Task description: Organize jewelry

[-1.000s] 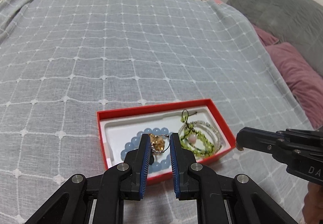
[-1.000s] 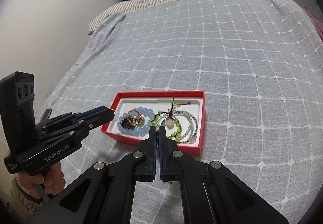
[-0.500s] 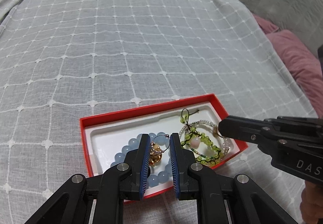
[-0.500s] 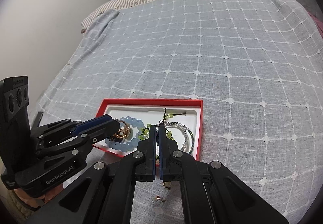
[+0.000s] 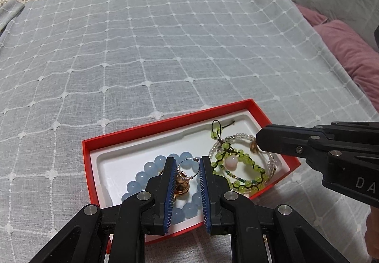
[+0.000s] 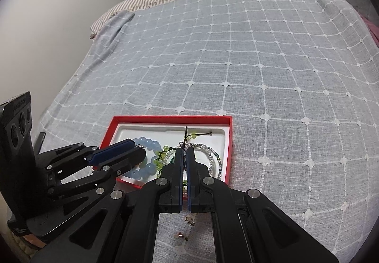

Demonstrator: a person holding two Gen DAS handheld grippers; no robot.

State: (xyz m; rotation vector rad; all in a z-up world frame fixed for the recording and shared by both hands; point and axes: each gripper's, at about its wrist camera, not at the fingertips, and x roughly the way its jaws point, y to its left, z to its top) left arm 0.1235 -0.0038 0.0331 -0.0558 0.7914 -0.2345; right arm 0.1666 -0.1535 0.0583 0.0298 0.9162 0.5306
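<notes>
A bed [image 5: 165, 49] covered by a grey-blue spread with a white grid carries a red box [image 5: 151, 125] near its close edge. A few tiny loose pieces [image 6: 187, 227] lie on the spread nearer than the box, and purple pillows [image 5: 350, 49] lie at far right.

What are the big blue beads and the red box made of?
The big blue beads look like polished stone or glass: smooth, milky and faintly see-through with a soft shine; which one I cannot tell. The red box looks like matt cardboard, with thin straight walls and sharp corners. Its white liner seems moulded plastic, smooth with rounded edges.
</notes>
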